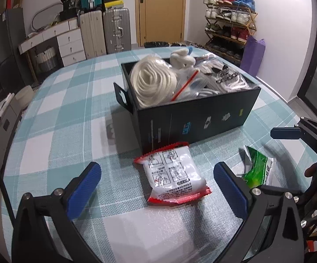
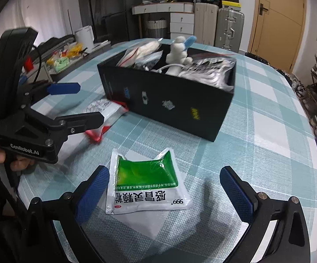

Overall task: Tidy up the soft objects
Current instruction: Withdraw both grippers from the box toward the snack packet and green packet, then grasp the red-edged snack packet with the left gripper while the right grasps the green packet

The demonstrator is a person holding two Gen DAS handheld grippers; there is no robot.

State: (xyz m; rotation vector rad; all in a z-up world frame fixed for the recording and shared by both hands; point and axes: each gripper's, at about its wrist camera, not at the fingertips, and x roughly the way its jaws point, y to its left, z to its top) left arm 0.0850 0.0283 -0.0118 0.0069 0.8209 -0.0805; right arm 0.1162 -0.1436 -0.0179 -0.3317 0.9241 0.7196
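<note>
Left gripper gapes around red-edged packet; right gripper gapes around green sachet.

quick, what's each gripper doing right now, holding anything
Left gripper: open, holding nothing, fingers either side of the red-edged white packet.
Right gripper: open, holding nothing, green and white sachet between its fingers.

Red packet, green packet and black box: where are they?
Red packet (image 1: pixel 172 175): left wrist view, white middle.
Green packet (image 2: pixel 146 175): right wrist view, green panel.
Black box (image 1: pixel 193 118): left wrist view, front wall.
</note>
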